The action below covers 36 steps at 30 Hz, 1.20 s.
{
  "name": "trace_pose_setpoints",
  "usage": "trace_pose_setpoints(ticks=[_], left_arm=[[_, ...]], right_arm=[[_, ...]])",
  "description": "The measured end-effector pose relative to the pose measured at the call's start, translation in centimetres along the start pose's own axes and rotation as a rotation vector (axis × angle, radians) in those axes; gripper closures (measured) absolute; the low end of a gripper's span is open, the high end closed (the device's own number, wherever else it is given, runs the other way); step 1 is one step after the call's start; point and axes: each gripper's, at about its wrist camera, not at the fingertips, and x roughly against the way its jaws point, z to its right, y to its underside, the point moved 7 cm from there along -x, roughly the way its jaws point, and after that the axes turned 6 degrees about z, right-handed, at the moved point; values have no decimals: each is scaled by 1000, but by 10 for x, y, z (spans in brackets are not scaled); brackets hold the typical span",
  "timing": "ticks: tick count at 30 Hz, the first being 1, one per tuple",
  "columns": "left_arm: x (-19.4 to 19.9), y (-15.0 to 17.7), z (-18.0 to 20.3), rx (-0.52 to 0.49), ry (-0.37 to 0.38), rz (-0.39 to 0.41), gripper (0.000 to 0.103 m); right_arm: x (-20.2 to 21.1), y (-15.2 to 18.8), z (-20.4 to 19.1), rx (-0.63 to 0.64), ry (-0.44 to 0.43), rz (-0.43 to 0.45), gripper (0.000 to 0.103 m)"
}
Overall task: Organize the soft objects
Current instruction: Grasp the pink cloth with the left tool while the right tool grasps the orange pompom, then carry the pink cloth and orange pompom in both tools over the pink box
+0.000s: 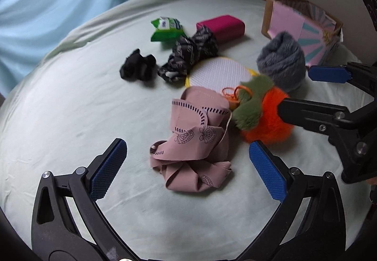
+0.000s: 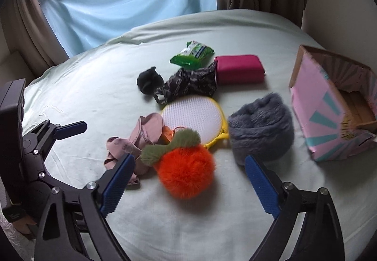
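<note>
Grippers are both hovering over the pale green bedsheet (image 1: 59,119), jaws spread wide and holding nothing. Left gripper (image 1: 188,166) is angling down toward the crumpled pink patterned cloth (image 1: 195,140), its blue-padded fingers (image 1: 108,166) standing apart on either side of the cloth without touching it. Right gripper (image 2: 188,181) is reaching in from the right side, its fingers framing the fluffy orange pompom with the green plush leaf (image 2: 183,169); in the left wrist view one black finger is lying across the pompom's right edge, though contact cannot be confirmed. Pink cloth is lying just beside the pompom, touching the leaf. Beyond them, the round white mesh pad with yellow rim (image 2: 193,117) is lying flat, and the grey furry bundle (image 2: 261,126) is sitting just right of it. Farther back, the dark patterned fabric bundle (image 2: 188,84) is resting against the magenta rectangular pouch (image 2: 238,69), with the small black crumpled cloth (image 2: 148,82) to its left and the green plastic packet (image 2: 192,56) behind. Pink and teal cardboard box (image 2: 329,115) is standing open at the bed's right side, well apart from the pink cloth.
</note>
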Motion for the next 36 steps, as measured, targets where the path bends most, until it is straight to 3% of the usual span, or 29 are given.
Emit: trace_pose_setpoints(ticks=[6,8,10,12,14,16,19,24,36], left_arm=[[-34,11,3,-4,25,-12,4],[-42,13,5,-2,40,-20,12],[-47,16,7,-14,34,-33,32],[-48,15,8,-19,36,-31,37],[-47,14,9,-16,41,-37,51],[-44,13,10,-19,40,-41,62],[-40,14,11,-32,29,-42,71],[-32,10,9,-13,7,-43,79],[32,-31,10,71,-49,-4,79]], right_arm=[[-39,15,-3,14,-37,-38,20],[-49,18,-3,20,-53,-50,29],[-57,21,-3,23,-66,-66,33],[-60,23,-1,16,-78,-66,35],[-63,24,-2,12,-95,-73,42],[-68,27,-4,6,-117,-95,55],[-68,27,-7,-1,-134,-97,63],[-61,23,-6,-9,-148,-80,67],[-5,-15,-5,36,-165,-29,67]])
